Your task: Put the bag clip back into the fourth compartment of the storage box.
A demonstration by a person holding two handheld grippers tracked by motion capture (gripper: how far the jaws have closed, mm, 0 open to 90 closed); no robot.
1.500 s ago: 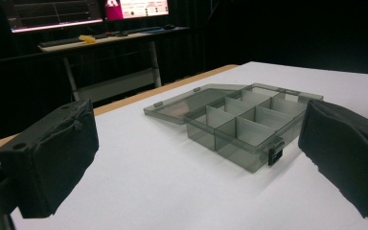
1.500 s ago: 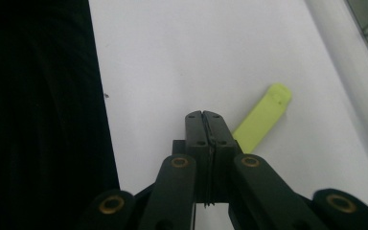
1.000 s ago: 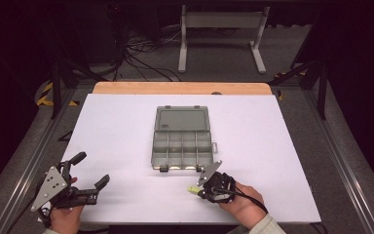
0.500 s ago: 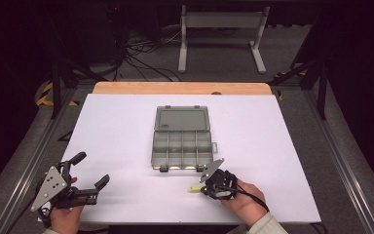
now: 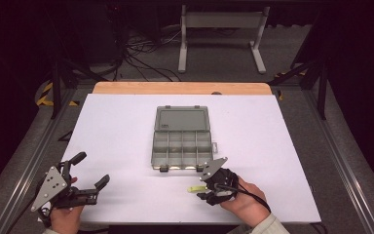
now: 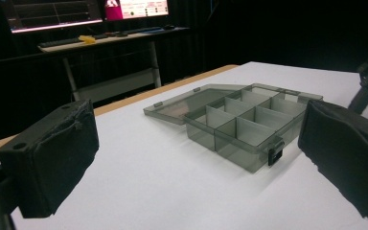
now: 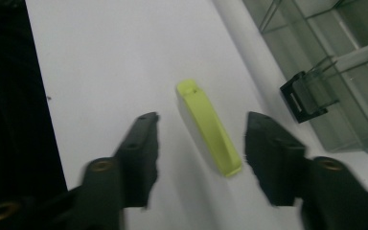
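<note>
Your right gripper (image 7: 199, 139) jaws just opened, yellow clip (image 7: 210, 127) lying free between them beside the box (image 5: 181, 136); left gripper (image 5: 90, 170) spread, empty.

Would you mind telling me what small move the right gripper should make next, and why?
Probably close the right gripper on the yellow-green piece. Its jaws have just been opening and now stand apart, with the piece lying flat on the white table between them, touching neither. The open compartment box sits close by with nothing in it, so a grip seems the likely step before lifting.
</note>
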